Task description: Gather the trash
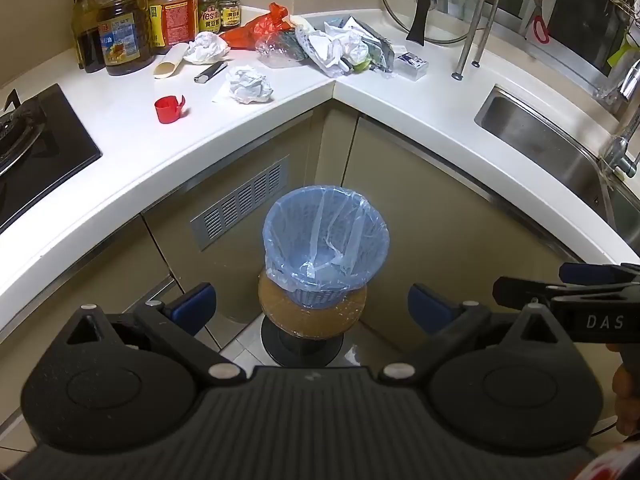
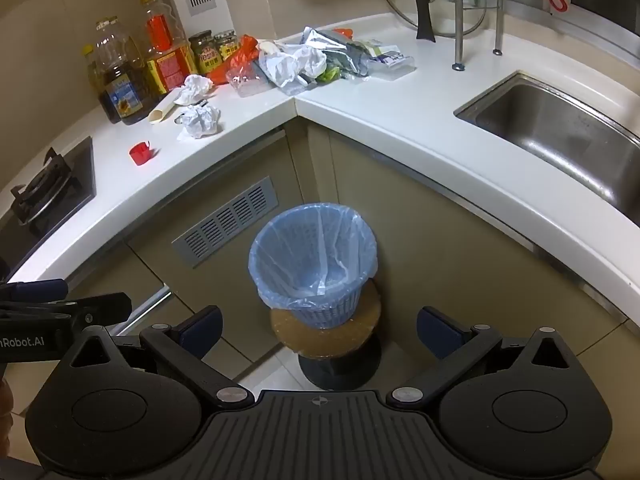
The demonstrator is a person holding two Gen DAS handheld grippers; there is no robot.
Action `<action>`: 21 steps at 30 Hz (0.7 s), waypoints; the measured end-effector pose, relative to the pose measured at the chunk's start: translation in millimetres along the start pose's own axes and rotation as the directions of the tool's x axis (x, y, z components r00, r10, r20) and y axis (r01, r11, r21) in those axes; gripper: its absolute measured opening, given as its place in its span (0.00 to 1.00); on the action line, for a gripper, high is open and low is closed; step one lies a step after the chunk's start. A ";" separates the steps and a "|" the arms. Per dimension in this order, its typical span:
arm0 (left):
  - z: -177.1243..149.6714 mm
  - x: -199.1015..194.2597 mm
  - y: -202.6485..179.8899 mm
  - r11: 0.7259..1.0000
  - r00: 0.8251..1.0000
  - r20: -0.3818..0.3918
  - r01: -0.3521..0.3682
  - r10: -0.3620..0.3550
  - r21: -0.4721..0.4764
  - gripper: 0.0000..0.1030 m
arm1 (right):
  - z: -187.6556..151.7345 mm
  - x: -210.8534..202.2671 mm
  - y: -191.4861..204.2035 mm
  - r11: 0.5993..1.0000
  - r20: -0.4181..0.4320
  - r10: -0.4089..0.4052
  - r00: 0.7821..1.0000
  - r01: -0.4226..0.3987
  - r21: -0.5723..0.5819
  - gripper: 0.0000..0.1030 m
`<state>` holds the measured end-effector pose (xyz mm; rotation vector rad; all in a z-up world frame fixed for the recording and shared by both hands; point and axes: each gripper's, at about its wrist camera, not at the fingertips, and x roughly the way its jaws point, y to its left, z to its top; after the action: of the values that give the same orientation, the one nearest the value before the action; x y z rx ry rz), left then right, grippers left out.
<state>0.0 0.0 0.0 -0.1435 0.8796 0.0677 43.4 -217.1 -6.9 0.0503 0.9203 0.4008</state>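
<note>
A blue bin (image 1: 326, 240) lined with a clear bag stands on a round stool in the corner below the counter; it also shows in the right wrist view (image 2: 314, 260). Trash lies on the white counter: crumpled paper (image 1: 249, 85) (image 2: 200, 119), a red cap (image 1: 170, 109) (image 2: 141, 153), a second paper ball (image 1: 206, 49), a red bag (image 1: 260, 26) and a pile of wrappers (image 1: 344, 48) (image 2: 316, 62). My left gripper (image 1: 312, 308) is open and empty, above the bin. My right gripper (image 2: 320, 332) is open and empty, beside the left one.
Oil bottles (image 1: 120, 20) and jars (image 1: 208, 10) stand at the back left. A gas hob (image 1: 36, 144) is at the left, a steel sink (image 2: 560, 136) at the right. A lighter (image 1: 210, 72) and a small box (image 1: 412, 65) lie on the counter.
</note>
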 end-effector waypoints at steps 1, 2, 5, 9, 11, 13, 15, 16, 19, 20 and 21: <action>0.0 0.0 0.0 1.000 1.000 -0.001 0.001 -0.001 0.000 0.99 | -0.1 -0.1 0.0 1.000 0.005 0.002 1.000 -0.002 0.001 1.00; 0.0 0.0 0.0 1.000 1.000 -0.001 0.001 -0.001 -0.001 0.99 | 0.0 -0.1 0.0 1.000 0.006 0.003 1.000 -0.003 0.001 1.00; 0.0 0.2 0.1 1.000 1.000 0.000 0.000 0.000 0.000 0.99 | 0.2 -0.5 -0.1 1.000 0.006 0.002 1.000 -0.002 0.001 1.00; -0.1 0.2 0.0 1.000 1.000 0.001 -0.001 0.001 0.001 0.99 | 0.5 0.5 0.1 1.000 0.005 -0.001 1.000 0.001 0.001 1.00; -0.1 0.3 0.0 1.000 1.000 0.001 -0.001 0.001 0.001 0.99 | 0.8 0.3 0.2 1.000 0.006 0.001 1.000 -0.001 0.000 1.00; -0.1 0.2 0.0 1.000 1.000 0.001 -0.002 0.002 0.001 0.99 | 1.1 0.9 0.4 1.000 0.005 0.000 1.000 0.000 0.000 1.00; -0.1 0.2 0.0 1.000 1.000 0.001 -0.002 0.002 0.001 0.99 | 1.3 1.2 0.7 1.000 0.005 0.000 1.000 0.000 0.000 1.00; -0.1 0.3 0.0 1.000 1.000 0.001 -0.002 0.002 0.001 0.99 | 1.4 1.5 0.6 1.000 0.005 0.000 1.000 0.000 0.000 1.00; -0.1 0.3 0.0 1.000 1.000 0.000 -0.002 0.002 0.001 0.99 | 1.8 1.7 1.1 1.000 0.005 0.000 1.000 0.000 -0.002 1.00; -0.1 0.2 -0.1 1.000 1.000 0.001 -0.002 0.002 0.001 0.99 | 3.0 1.0 2.5 1.000 0.005 0.001 1.000 -0.001 -0.003 1.00; -0.1 0.2 -0.1 1.000 1.000 0.001 -0.002 0.002 0.002 0.99 | 0.8 3.4 1.2 1.000 0.006 0.002 1.000 -0.002 -0.004 1.00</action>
<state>0.0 -0.1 -0.1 -0.1405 0.8786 0.0690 45.5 -214.6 -8.8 0.0483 0.9139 0.4046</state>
